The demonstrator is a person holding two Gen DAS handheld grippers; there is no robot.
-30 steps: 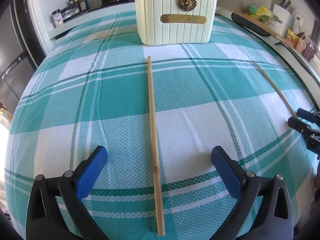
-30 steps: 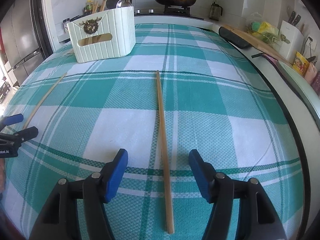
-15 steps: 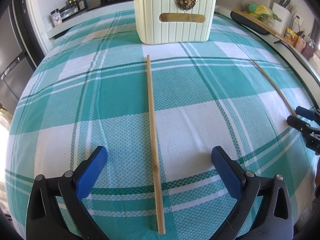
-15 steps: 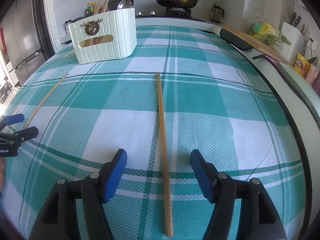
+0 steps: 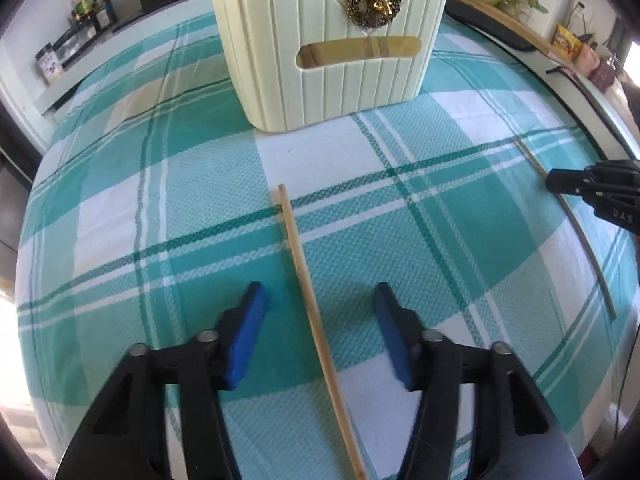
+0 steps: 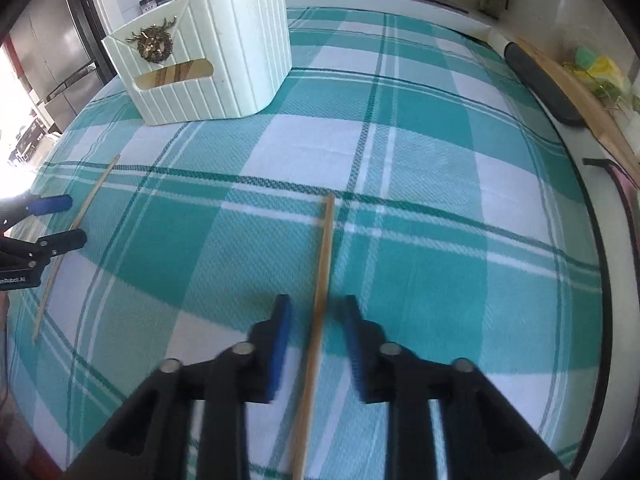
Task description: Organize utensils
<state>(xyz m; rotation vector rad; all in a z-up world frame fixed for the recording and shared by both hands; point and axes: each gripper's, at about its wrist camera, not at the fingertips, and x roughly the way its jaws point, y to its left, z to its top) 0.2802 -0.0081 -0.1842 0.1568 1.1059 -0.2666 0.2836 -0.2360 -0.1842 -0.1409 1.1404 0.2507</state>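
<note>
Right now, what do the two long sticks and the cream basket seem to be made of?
Left stick and right stick: pale tan, matte, probably bamboo or wood. Basket: looks like molded plastic, cream, ribbed, slightly glossy, with a brass-colored deer emblem, possibly metal.

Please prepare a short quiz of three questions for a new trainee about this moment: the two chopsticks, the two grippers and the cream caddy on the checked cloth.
1. True or false: the left gripper has already clamped its chopstick.
2. Which gripper's jaws stand narrower around its chopstick? A. left B. right C. both equal
3. Fill in: the cream caddy stands on the cloth beyond the far ____ of the chopsticks.

Key
1. False: the blue pads stand apart on either side of the stick.
2. B: the right gripper straddles its chopstick with smaller gaps, though that view is blurred.
3. tips
</note>
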